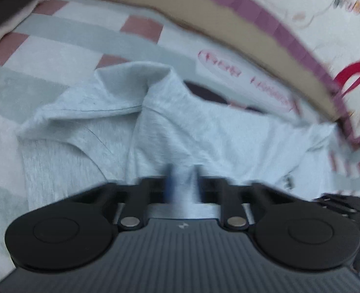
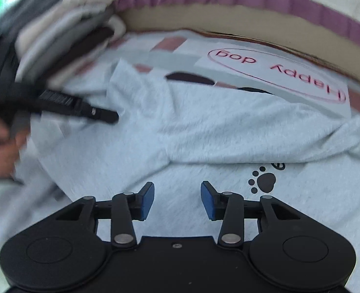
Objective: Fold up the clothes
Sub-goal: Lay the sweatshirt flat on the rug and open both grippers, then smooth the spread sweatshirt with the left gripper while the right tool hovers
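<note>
Left wrist view shows your left gripper pinched on the grey garment; your right gripper hangs part-open over it, holding nothing.

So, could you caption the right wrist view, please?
Open right gripper hovers over a grey shirt with a paw print.

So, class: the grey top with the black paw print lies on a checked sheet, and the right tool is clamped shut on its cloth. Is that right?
Not quite. In the right wrist view the right tool stands open over the grey top, its blue pads apart with nothing pinched. The paw print and the checked sheet are as stated.
</note>
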Demonstrator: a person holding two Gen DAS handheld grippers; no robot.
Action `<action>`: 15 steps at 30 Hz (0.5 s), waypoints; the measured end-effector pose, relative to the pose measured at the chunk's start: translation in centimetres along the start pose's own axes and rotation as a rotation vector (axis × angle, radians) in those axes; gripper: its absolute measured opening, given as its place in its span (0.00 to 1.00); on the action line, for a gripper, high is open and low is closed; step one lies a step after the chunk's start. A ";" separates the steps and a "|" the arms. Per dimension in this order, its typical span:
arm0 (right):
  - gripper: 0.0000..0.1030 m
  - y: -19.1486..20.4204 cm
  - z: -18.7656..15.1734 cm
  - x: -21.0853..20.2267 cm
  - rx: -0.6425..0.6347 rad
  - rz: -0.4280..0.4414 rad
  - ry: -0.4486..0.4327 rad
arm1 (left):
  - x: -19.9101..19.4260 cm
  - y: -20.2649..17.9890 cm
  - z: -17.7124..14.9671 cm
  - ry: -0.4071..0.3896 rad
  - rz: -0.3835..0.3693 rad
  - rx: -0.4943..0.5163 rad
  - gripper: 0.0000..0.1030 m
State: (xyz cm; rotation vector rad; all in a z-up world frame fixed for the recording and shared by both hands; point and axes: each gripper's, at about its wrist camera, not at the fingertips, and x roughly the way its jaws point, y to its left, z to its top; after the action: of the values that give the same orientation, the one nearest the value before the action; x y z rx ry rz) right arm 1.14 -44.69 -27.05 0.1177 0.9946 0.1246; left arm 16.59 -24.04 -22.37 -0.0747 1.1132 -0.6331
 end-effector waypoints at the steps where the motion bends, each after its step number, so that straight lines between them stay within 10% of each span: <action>1: 0.49 0.2 0.0 0.0 -0.022 -0.022 0.006 | -0.1 -0.4 0.5 -0.003 0.004 0.035 0.00; 9: 0.62 -1.9 -1.4 -0.3 0.026 -0.103 0.006 | -4.7 -3.2 6.3 -0.206 -0.132 0.210 0.00; 15: 0.62 -6.2 -2.7 -1.9 0.194 -0.119 -0.039 | -4.1 -2.9 6.5 -0.138 -0.122 0.261 0.13</action>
State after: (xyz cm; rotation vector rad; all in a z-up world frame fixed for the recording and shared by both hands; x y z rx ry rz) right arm -1.86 -50.98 -27.86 0.2370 0.9712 -0.0828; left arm 19.70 -26.01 -15.04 0.0381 0.8906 -0.8644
